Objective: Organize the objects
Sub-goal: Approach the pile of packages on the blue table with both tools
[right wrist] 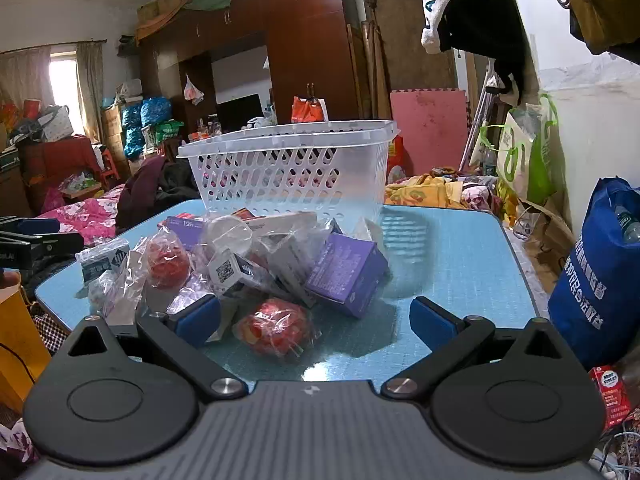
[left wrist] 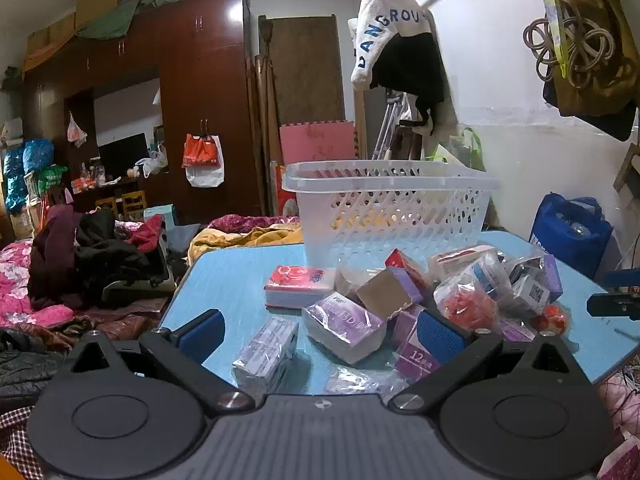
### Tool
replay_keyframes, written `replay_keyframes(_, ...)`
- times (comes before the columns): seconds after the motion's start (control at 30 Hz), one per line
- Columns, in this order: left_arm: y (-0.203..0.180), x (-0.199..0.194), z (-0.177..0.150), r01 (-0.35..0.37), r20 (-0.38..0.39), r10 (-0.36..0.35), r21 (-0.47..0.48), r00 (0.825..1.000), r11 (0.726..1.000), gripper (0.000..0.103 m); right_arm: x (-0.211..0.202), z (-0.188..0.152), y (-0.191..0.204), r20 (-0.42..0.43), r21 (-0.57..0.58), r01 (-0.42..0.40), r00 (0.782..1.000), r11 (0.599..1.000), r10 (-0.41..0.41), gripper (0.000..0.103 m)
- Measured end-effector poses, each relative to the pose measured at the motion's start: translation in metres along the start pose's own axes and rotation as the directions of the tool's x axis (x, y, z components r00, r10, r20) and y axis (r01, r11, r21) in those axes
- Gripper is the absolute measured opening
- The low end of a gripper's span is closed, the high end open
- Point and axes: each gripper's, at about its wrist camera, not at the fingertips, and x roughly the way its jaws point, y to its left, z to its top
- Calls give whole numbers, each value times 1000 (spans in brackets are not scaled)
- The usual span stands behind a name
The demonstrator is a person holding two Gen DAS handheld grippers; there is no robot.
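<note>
On the blue desk (left wrist: 240,276) sits a heap of small packaged stuff, with a white perforated laundry-style basket (left wrist: 390,208) standing upright at the far edge, right behind the heap. Left claw (left wrist: 320,332) is spread wide with nothing in it, hovering low at the near edge; a purple-wrapped tissue pack (left wrist: 344,326) lies between its blue pads, and a smaller purple pack (left wrist: 266,350) is just beside that on the near side. A red-and-white tissue pack (left wrist: 298,284) lies flat a bit further back, and a tan box with a purple edge (left wrist: 386,290) leans on the heap.

From the right wrist view, the right claw (right wrist: 316,320) is also wide and holding nothing. A red bagged thing (right wrist: 276,328) sits between its pads at the near side of the heap. Behind it a purple box (right wrist: 346,274) is tilted against crinkly clear bags, next to a small white box with a QR code (right wrist: 230,270) and another red bagged item (right wrist: 168,260). The right half of the desk top is bare.

Off the desk to the right stands a blue tote bag (right wrist: 592,280). A brown wardrobe (left wrist: 200,80) and a bed piled with clothes (left wrist: 80,256) fill the background.
</note>
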Motion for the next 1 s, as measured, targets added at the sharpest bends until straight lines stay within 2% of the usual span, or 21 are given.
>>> replay_keyframes(1.0,-7,-5,2,40,20,-40,16,999,999,103,-1,1,2,6,-19,17,1000,1000,-17,103)
